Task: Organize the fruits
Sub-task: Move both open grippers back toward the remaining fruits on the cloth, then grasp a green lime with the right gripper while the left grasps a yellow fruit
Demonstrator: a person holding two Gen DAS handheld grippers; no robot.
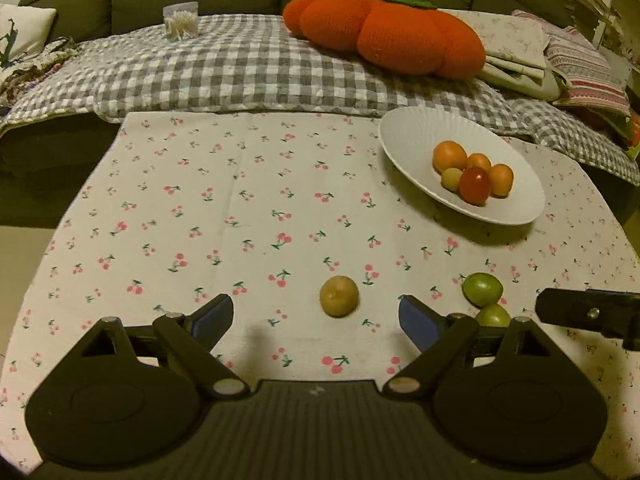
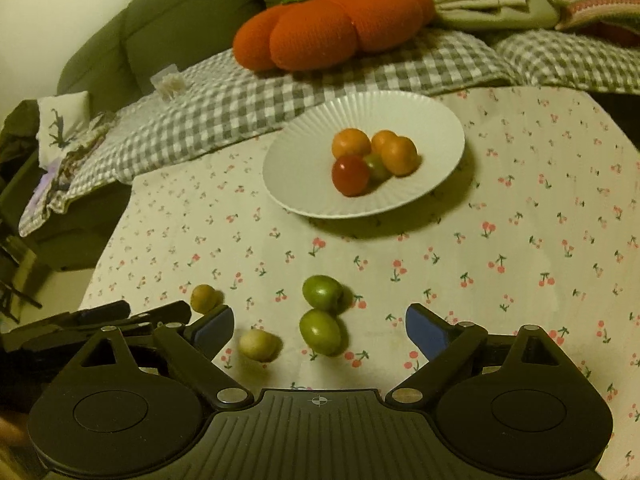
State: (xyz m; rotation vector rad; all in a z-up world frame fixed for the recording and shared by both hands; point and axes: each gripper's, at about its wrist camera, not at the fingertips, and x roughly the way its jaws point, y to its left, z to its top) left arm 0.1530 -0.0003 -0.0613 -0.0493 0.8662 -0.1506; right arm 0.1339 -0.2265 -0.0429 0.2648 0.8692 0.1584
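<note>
While five fruits sit in the white plate (image 2: 442, 126), four lie loose on the cherry cloth (image 2: 520, 240); both the left gripper (image 1: 316, 318) and right gripper (image 2: 320, 326) gape empty, and closing on the nearest green fruit (image 2: 320, 332) seems next

Left tongs (image 1: 316, 322) gape wide behind a yellowish fruit (image 1: 339, 295).

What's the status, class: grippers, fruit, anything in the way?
Both grippers open, empty. Plate holds five fruits; four loose on cloth, green fruit nearest right gripper. Path clear.
</note>
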